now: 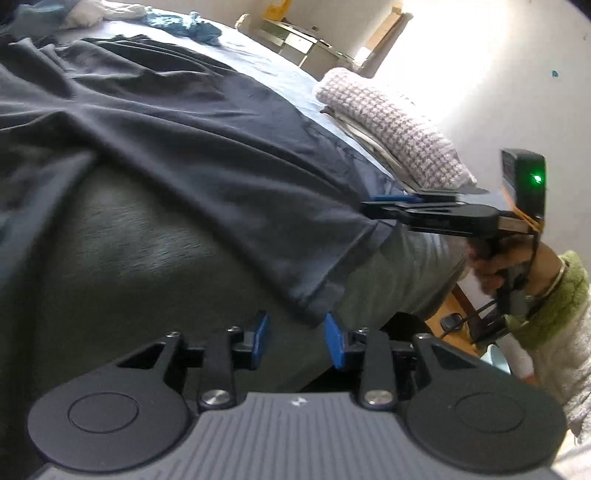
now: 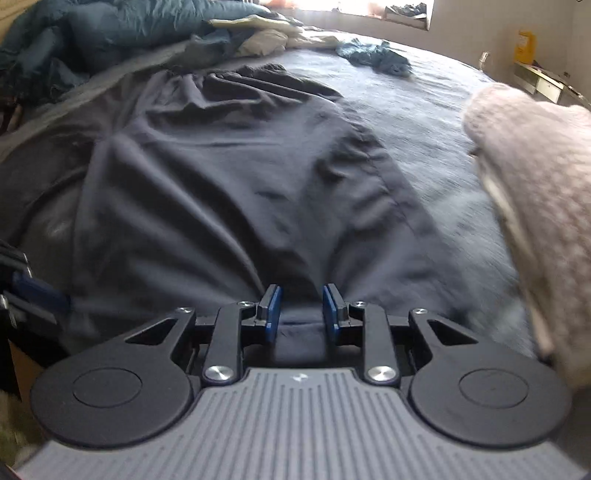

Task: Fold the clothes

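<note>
A dark navy garment [image 1: 177, 147] lies spread across a bed [image 1: 280, 74]. Near, the left gripper [image 1: 297, 341] is opening, empty. At right, the right gripper [image 1: 391, 206] clamps the garment's hem.

The bed [image 2: 424, 155] has open sheet to the right of the dark garment [image 2: 221, 166], up to the knitted stack [image 2: 546, 206], which closes that side. Far back, crumpled clothes [image 2: 376, 55] and a duvet [image 2: 92, 33] block the way. The left edge looks crowded, perhaps by the other tool [image 2: 26, 291].
</note>
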A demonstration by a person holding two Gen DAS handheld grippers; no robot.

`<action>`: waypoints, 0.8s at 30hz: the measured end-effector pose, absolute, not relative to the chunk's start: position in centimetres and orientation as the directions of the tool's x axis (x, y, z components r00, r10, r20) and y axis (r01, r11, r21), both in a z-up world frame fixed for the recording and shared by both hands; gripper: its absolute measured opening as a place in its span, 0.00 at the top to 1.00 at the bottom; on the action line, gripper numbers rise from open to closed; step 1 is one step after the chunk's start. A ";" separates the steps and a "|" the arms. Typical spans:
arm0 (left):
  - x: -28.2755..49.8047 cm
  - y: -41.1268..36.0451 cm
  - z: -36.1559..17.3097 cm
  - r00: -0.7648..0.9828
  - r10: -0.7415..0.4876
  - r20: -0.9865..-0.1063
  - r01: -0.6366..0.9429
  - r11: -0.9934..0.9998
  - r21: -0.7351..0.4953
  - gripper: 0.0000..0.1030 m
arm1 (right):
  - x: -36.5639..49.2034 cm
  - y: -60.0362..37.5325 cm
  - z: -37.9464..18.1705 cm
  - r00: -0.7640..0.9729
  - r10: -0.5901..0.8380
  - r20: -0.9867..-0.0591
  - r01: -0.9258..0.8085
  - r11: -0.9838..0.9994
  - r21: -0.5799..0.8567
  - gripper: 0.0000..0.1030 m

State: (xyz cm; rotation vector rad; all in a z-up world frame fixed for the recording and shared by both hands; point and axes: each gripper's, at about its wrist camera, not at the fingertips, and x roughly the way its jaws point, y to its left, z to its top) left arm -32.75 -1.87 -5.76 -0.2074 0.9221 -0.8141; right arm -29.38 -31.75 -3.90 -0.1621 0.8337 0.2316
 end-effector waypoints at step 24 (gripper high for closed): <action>-24.5 -0.7 -6.6 0.498 -0.712 -0.496 0.468 0.702 -0.537 0.62 | 2.1 -18.1 -1.0 0.672 0.305 -0.674 -0.382 0.923 0.037 0.75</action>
